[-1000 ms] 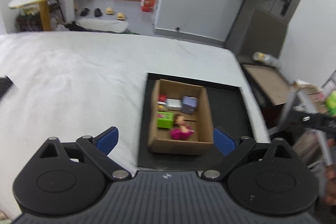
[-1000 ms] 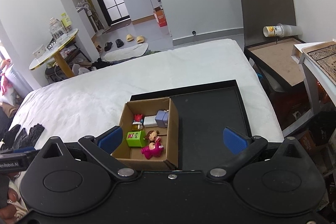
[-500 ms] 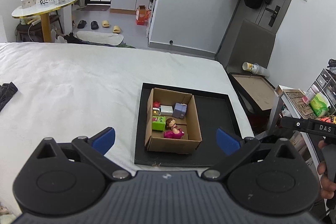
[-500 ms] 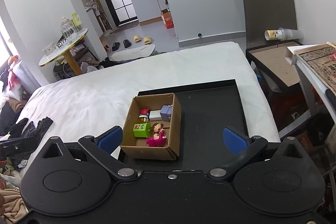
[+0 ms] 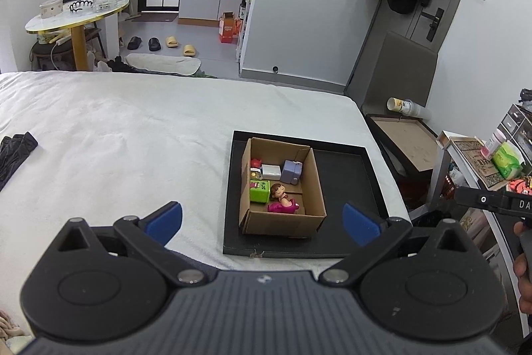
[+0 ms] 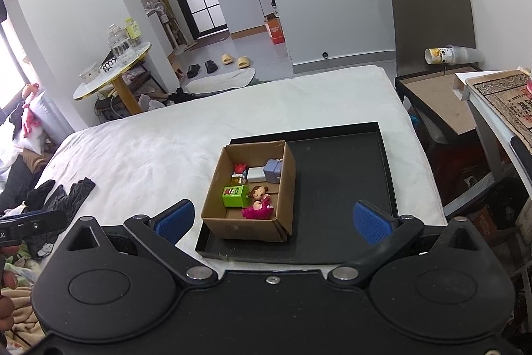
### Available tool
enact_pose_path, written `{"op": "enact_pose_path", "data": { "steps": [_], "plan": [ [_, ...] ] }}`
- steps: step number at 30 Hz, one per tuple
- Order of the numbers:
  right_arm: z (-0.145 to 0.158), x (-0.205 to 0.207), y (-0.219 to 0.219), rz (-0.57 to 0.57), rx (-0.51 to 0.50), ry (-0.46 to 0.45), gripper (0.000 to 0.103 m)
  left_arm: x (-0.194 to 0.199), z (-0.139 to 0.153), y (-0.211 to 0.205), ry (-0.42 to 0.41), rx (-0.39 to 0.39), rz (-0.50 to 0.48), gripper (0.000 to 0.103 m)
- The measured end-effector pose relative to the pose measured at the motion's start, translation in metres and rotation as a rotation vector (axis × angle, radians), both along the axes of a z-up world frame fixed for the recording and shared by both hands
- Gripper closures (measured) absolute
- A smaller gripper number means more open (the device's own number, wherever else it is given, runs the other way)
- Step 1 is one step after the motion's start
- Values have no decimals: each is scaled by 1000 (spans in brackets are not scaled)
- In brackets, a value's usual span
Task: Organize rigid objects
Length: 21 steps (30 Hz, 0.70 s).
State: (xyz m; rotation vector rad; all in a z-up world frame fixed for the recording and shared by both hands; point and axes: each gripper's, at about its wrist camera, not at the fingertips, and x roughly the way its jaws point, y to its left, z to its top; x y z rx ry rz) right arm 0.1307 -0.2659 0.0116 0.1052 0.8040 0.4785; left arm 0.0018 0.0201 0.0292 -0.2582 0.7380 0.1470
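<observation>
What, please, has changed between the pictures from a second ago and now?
Both grippers have drawn back and up from the cardboard box: it looks smaller and more of the room shows. The left gripper has just been opening its jaws a little further, with nothing between them; the right gripper is open and empty. The toys, box and black tray lie unchanged.
</observation>
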Motion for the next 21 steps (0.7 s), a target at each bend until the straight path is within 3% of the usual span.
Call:
{"op": "enact_pose_path", "data": {
  "steps": [21],
  "plan": [
    [11, -12, 5, 20, -20, -33, 0, -5, 2, -5, 0, 22, -10, 1]
  ]
}}
